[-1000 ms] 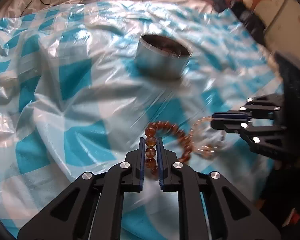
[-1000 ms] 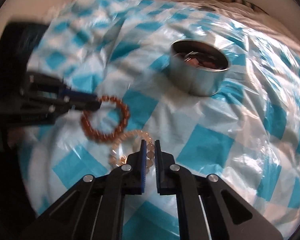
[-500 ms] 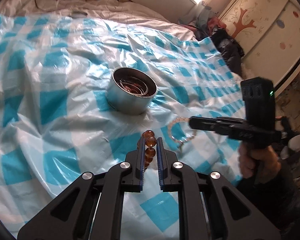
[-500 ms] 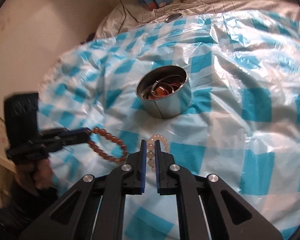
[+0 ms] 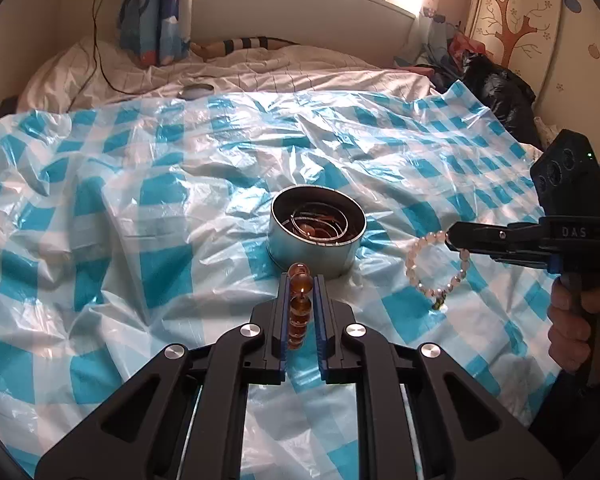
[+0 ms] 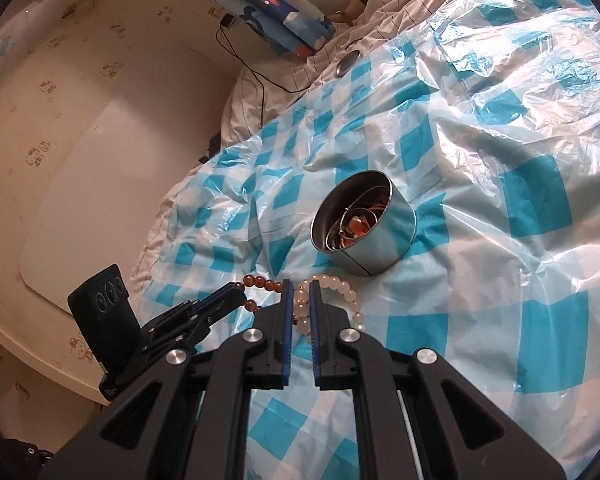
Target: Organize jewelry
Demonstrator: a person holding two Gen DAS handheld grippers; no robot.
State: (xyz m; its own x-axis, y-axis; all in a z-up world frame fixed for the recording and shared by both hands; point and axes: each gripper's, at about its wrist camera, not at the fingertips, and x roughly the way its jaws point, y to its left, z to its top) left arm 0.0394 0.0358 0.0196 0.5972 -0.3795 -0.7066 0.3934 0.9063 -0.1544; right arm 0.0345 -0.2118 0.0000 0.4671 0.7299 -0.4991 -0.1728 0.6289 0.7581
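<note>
A round metal tin (image 5: 317,236) (image 6: 363,227) stands on the blue-and-white checked plastic sheet (image 5: 132,216) (image 6: 500,200), with thin bangles and reddish pieces inside. My left gripper (image 5: 300,280) is shut on an amber bead bracelet (image 5: 299,300), lifted just in front of the tin. In the right wrist view that amber bead bracelet (image 6: 260,285) hangs from the left gripper (image 6: 236,296). My right gripper (image 6: 300,292) is shut on a pale pink bead bracelet (image 6: 340,292). In the left wrist view the pale pink bead bracelet (image 5: 432,264) dangles from the right gripper (image 5: 454,237), right of the tin.
The sheet covers a bed with a white quilt (image 5: 260,68). A small round lid (image 5: 196,90) (image 6: 348,63) lies at the sheet's far edge beside a black cable (image 5: 100,56). A black bag (image 5: 496,88) sits at the far right, and a hand (image 5: 572,328) holds the right gripper.
Both grippers have lifted their bracelets off the sheet and tilted up, so more of the room shows. The right gripper rolled and swung to the right of the tin.
</note>
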